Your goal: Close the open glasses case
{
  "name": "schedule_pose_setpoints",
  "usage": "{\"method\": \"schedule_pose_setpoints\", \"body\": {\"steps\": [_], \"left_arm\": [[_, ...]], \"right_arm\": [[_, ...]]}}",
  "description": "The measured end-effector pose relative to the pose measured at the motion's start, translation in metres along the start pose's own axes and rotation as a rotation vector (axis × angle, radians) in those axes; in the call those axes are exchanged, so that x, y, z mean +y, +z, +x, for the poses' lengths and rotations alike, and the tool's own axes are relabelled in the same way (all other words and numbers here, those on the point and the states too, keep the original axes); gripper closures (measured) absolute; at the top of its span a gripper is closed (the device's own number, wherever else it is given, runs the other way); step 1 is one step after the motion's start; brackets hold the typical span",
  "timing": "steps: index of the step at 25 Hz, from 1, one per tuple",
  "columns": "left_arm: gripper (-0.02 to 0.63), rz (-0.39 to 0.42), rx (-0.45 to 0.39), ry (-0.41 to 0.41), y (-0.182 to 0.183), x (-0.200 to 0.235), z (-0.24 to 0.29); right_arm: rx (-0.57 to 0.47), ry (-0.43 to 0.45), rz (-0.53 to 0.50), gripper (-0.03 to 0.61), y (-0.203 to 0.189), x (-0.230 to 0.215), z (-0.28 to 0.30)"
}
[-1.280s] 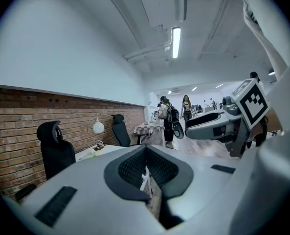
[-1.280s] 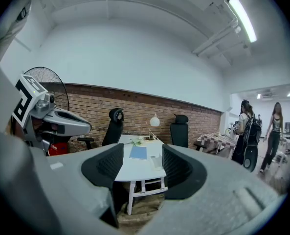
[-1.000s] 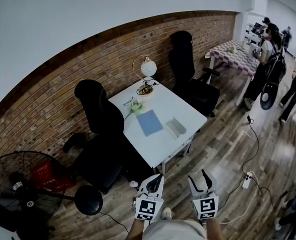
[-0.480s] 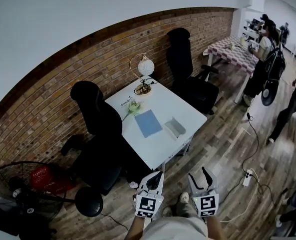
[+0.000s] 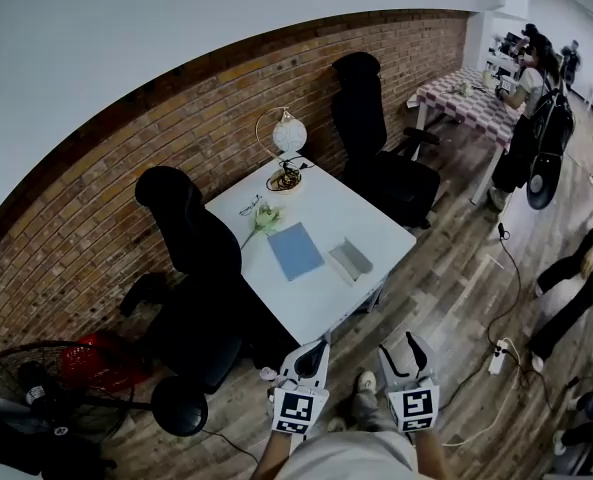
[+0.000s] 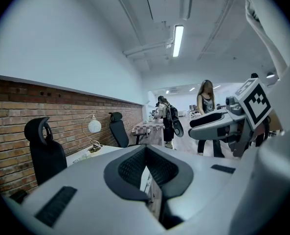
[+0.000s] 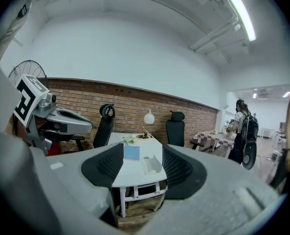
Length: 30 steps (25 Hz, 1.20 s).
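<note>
The left gripper (image 5: 316, 351), jaws nearly together on nothing, hangs close to the person's body, probably just being carried. The open glasses case (image 5: 351, 258) lies well ahead on the white table (image 5: 326, 208), beside a blue notebook (image 5: 296, 251). The right gripper (image 5: 398, 351), jaws wide and empty, aims toward the case, seemingly readied.

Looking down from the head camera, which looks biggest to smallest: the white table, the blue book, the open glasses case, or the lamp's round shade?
1. white table
2. blue book
3. open glasses case and lamp's round shade: these two look about alike from here, so I won't rank them.
</note>
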<state>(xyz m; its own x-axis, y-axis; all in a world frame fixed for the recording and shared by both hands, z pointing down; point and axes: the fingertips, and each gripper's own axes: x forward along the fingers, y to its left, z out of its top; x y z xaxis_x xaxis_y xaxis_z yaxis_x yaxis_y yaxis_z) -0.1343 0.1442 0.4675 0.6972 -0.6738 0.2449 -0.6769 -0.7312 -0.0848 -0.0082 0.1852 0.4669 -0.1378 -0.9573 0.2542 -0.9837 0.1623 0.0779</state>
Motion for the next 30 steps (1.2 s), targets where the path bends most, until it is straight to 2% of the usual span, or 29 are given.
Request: {"method": "schedule_pose_setpoints", "body": {"steps": [20,30], "left_arm": [[0.611,-0.016,0.017,0.043,0.012,0.018,0.077],[0.611,-0.026,0.034,0.093,0.025,0.021,0.120]], "right_arm": [[0.019,0.044,-0.002,0.328,0.000,-0.062,0.067],[0.012,0.106,0.013,0.330,0.013,-0.099,0.101]]}}
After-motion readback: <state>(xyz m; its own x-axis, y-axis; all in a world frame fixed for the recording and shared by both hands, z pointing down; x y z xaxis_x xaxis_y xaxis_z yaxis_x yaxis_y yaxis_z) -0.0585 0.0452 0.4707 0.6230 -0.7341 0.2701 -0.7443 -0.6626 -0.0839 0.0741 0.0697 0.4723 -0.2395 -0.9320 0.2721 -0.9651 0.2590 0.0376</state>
